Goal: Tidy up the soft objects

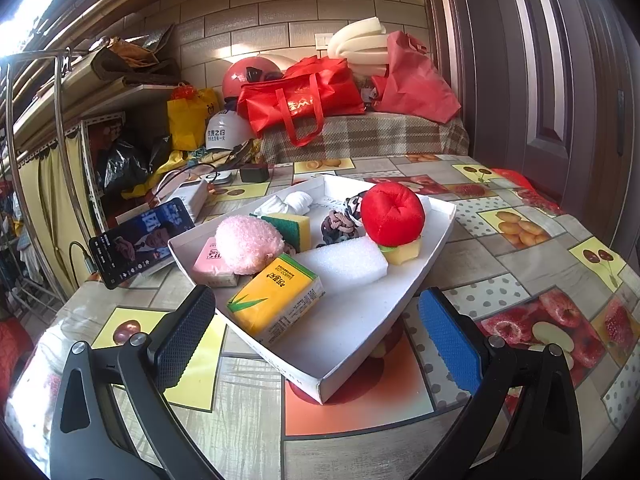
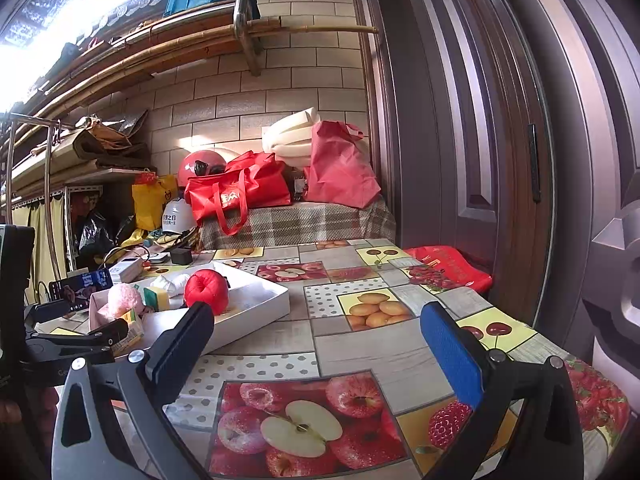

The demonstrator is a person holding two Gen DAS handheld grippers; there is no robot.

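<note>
A white tray [image 1: 352,340] on the table holds soft things: a red plush burger [image 1: 392,214], a pink fluffy puff [image 1: 248,244], a white foam block [image 1: 344,264], a yellow tissue pack [image 1: 276,300], a pink pack [image 1: 210,260], a green-yellow sponge [image 1: 294,228], a knotted rope toy [image 1: 340,228] and a white cloth [image 1: 288,202]. My left gripper [image 1: 316,332] is open, its jaws either side of the tray's near corner. My right gripper [image 2: 316,344] is open and empty over bare tablecloth, right of the tray [image 2: 256,312]. The left gripper [image 2: 80,332] shows at the right wrist view's left edge.
A phone [image 1: 140,240] leans left of the tray, with a power bank [image 1: 188,196] and cables behind it. The fruit-print tablecloth [image 1: 520,264] covers the table. A plaid-covered bench with red bags [image 1: 300,100] stands behind. A door [image 2: 500,120] is on the right.
</note>
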